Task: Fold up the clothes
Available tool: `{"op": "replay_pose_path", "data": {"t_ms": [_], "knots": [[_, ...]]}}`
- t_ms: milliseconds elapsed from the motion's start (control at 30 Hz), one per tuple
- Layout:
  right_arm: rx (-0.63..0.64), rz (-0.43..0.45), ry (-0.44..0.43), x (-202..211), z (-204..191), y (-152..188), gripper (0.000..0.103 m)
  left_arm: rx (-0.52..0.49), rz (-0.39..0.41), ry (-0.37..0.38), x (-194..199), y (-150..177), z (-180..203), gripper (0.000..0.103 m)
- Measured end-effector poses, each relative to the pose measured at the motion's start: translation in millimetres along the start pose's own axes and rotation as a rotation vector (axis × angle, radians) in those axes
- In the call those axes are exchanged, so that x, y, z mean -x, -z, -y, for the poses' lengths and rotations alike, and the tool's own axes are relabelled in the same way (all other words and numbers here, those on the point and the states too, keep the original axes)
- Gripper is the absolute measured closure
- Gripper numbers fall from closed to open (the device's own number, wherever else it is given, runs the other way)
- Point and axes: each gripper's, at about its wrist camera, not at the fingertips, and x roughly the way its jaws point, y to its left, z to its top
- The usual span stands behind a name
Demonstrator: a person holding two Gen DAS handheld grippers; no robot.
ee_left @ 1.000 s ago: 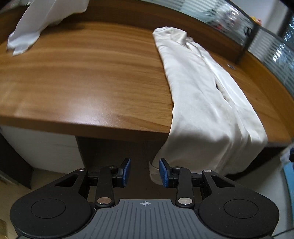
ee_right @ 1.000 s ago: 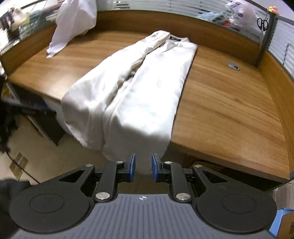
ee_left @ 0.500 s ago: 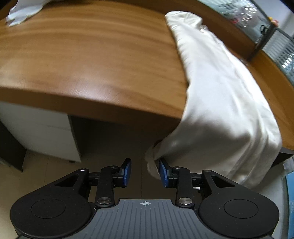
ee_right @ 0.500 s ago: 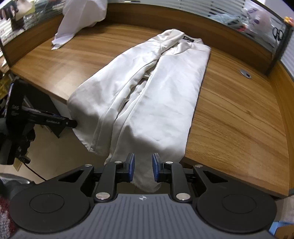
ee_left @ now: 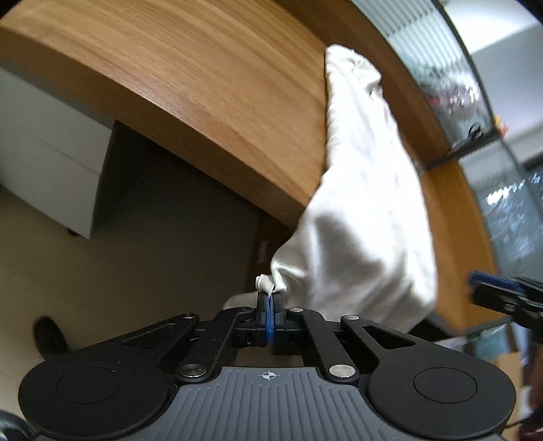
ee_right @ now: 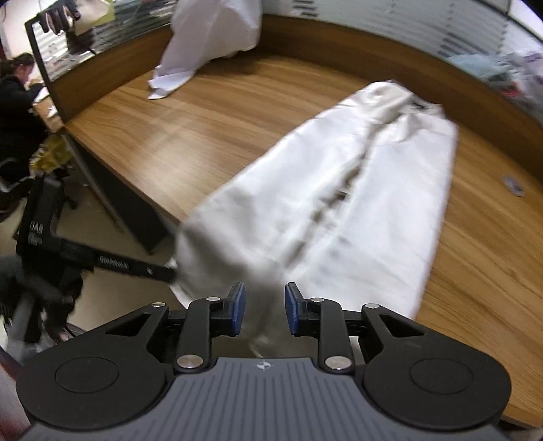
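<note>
Open-plan office, curved wooden desk point(ee_right: 190, 135), frosted glass partition point(ee_right: 390, 23), person seated at neighbouring desk point(ee_right: 17, 101)

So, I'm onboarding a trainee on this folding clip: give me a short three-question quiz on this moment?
1. True or false: the left gripper is shut on the white trousers.
2. Is the right gripper gripping cloth? A yes, B no, jaws open.
3. What lies at the far left of the wooden desk?

Key: 1 true. 2 B, with the hem between the pads. 3 another white garment.
</note>
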Motion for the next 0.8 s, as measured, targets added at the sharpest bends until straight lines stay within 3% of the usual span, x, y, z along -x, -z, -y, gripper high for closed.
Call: {"op": "replay_pose_path", "data": {"t_ms": [167, 333, 667, 700, 767, 800], "knots": [[-0.066, -0.081, -0.094, -36.4, -20.8, -32.9, 0.074, 0.024, 0.022, 0.079, 8.4, -0.9, 9.1, 0.101], [-0.241, -0.165, -0.181, -73.8, -28.7, -47.9, 0.074, -0.014, 0.027, 0.115, 15.6, -4.8, 8.7, 0.101], [-0.270, -0.251, -0.123, -116.7, -49.2, -46.4, 0.074, -0.098, 0.033, 0.130, 20.6, -0.1, 18.7, 0.101], [-0.261, -0.257, -0.113, -120.0, -50.6, -47.0, 0.076, -0.090, 0.036, 0.130, 20.6, -0.2, 17.8, 0.101], [-0.260, -0.248, -0.094, -122.1, -50.6, -48.6, 0.101, -0.056, 0.049, 0.130, 21.2, -0.9, 13.9, 0.101], [-0.264, -0.237, -0.085, -121.6, -49.6, -49.6, 0.101, -0.021, 0.058, 0.139, 22.4, -0.9, 9.3, 0.101]]}}
